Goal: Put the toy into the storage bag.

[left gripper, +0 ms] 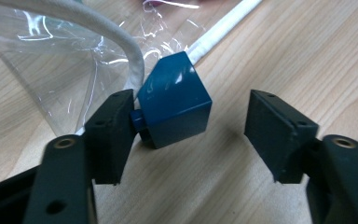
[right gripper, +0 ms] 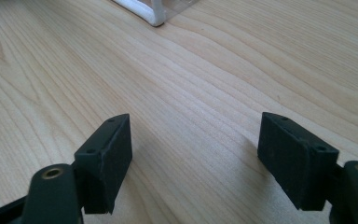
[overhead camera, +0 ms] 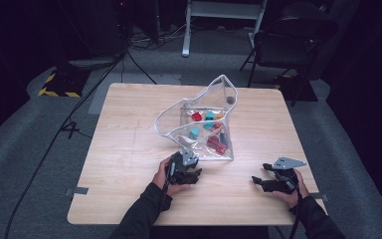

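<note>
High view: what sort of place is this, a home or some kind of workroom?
Probably a lab or recording studio, not a home: a bare wooden table on grey carpet, cables trailing across the floor, a yellow-and-black striped base, and a black chair in a dark room.

So the left hand-held gripper has a dark blue block sitting on the wooden desk between its jaws, touching the left jaw with a clear gap to the right one, right beside the white-edged clear plastic bag.
</note>
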A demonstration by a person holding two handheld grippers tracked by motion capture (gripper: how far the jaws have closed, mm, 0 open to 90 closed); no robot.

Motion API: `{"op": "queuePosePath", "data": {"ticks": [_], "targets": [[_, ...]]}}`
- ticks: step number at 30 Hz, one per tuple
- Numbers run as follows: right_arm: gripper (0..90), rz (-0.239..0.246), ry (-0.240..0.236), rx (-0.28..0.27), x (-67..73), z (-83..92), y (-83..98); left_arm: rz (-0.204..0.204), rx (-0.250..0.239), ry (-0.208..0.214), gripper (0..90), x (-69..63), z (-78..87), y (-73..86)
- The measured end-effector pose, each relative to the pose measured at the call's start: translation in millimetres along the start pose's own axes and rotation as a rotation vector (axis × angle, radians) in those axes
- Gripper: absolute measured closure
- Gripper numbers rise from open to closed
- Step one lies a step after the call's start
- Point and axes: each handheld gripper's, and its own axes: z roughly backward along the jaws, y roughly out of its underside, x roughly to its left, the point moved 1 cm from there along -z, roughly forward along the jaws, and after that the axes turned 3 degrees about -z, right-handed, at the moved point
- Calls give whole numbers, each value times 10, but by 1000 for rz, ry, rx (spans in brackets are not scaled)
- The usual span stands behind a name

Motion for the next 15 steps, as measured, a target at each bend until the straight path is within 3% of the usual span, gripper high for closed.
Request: {"op": "queuePosePath", "data": {"ticks": [4,7,15], "targets": [[265,0,0,0,0,0,0,5,9,-33,427,9,-21,-9],[266,0,1,0,-1,0,0,13,-3,-52,525,17,-28,-23],[265,1,1,0,-1,0,0,17,-12,-26,553,43,11,-6]]}}
